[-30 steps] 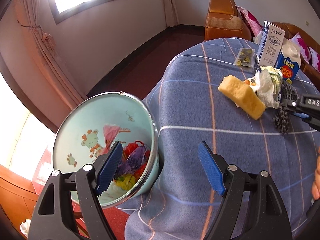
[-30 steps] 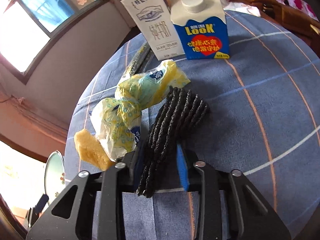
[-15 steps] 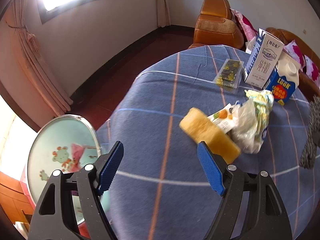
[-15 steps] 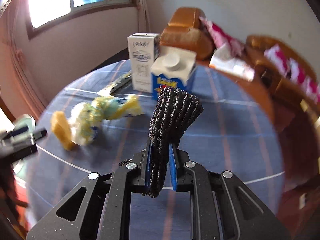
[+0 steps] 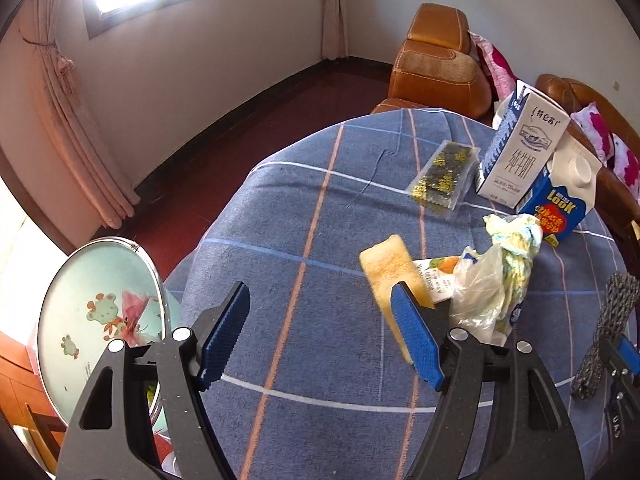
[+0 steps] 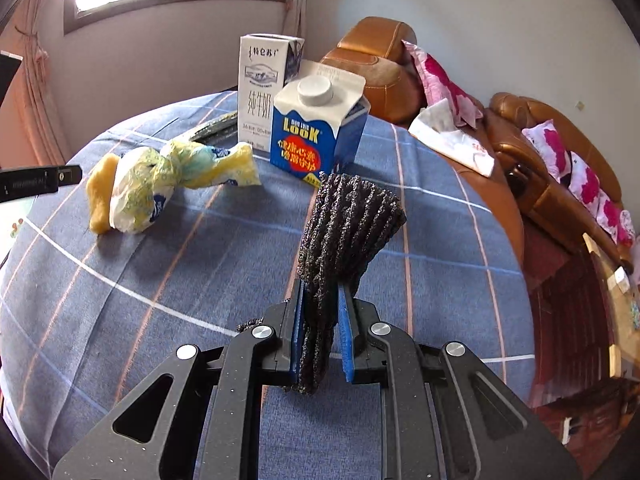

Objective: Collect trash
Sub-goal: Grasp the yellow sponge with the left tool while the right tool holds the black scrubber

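Both tongs show their black frames and blue ribbed pads. Left tongs point(image 5: 320, 340) stand wide, with nothing between the pads, above the near part of the counter point(image 5: 304, 208), which wears a blue cloth crossed by white and orange lines. Right tongs point(image 6: 320, 340) are squeezed narrow on a dark knitted scrubber point(image 6: 340, 240), gripped at its lower part so that the broader top stands up above the pads, lifted off the cloth.

Beside the counter's left edge, lower than the cloth, sits a pale green trash bin point(image 5: 80, 312) with cartoon animals printed inside and some colourful scraps within it.

At the far right of the counter two cartons stand upright, just beside each other: a tall white milk carton point(image 5: 520, 156) and a shorter blue carton point(image 5: 560, 204) with a white cap and gabled top. Left of the milk carton lies a flat clear packet point(image 5: 444, 180) of dark and yellow contents.

Nearer the tongs, a crumpled plastic bag point(image 5: 496, 276), clear and yellow-patterned, lies on the cloth in front of the blue carton. A yellow sponge point(image 5: 392, 268) lies touching its left side, partly behind the left tongs' right pad, with a small printed wrapper point(image 5: 436, 272) tucked between sponge and bag.
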Motion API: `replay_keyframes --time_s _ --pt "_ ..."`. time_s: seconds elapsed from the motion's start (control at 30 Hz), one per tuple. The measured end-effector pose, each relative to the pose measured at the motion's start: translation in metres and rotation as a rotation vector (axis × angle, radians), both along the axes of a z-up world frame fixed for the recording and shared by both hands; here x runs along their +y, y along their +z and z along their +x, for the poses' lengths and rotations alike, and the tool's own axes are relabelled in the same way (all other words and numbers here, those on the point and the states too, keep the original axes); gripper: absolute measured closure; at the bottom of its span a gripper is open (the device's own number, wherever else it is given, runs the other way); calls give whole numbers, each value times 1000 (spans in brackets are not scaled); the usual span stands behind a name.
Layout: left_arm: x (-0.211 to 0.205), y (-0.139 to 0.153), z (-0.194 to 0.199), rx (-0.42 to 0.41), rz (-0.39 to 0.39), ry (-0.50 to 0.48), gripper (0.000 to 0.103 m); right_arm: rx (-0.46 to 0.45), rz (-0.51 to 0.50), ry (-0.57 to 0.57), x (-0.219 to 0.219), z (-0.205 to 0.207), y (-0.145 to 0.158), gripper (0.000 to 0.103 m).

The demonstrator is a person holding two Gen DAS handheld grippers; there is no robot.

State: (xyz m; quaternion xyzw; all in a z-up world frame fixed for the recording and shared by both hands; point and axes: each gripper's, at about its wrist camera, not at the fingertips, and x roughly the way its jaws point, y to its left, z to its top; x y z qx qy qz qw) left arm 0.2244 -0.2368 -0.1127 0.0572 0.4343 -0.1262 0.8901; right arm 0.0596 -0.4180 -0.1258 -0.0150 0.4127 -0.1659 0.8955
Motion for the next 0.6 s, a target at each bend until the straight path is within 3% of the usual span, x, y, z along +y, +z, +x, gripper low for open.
replay_keyframes --time_s 0.2,0.23,0.3,0.37,0.6 --pt "-30 -11 6 14 -20 -44 39 -4 32 -8 -7 -5 -1 87" --pt "-35 -15 7 23 -12 -55 48 -4 36 -11 -8 -5 -1 87" --pt "-39 -19 8 35 -30 -66 53 -4 39 -18 -11 -3 -1 87" --pt "-42 -18 5 30 -42 -94 73 -6 39 -23 -13 -5 -1 87" --pt "-28 -5 -7 26 -103 -129 77 -39 35 -34 -5 -13 9 87"
